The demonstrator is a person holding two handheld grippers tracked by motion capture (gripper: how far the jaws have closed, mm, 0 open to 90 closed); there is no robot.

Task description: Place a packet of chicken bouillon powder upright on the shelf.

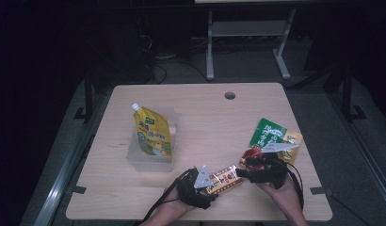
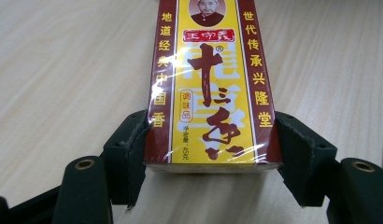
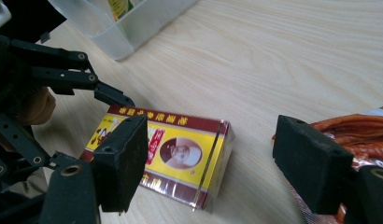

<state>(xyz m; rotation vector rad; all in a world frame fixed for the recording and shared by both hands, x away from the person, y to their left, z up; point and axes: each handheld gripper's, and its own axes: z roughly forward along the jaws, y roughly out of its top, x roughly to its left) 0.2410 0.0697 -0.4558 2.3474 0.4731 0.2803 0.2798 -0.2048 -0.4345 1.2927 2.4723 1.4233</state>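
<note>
A yellow and dark-red seasoning box wrapped in clear film lies flat near the table's front edge. My left gripper holds its near end, with a pad pressed on each long side of the box. My right gripper faces the box's other end, jaws wide apart. In the right gripper view the box lies just beyond my left pad, and the right gripper touches nothing.
A clear plastic tub at left centre holds a yellow spouted pouch. At the right lie a green packet and a red sausage packet, the latter close beside my right jaw. A cable hole marks the far edge.
</note>
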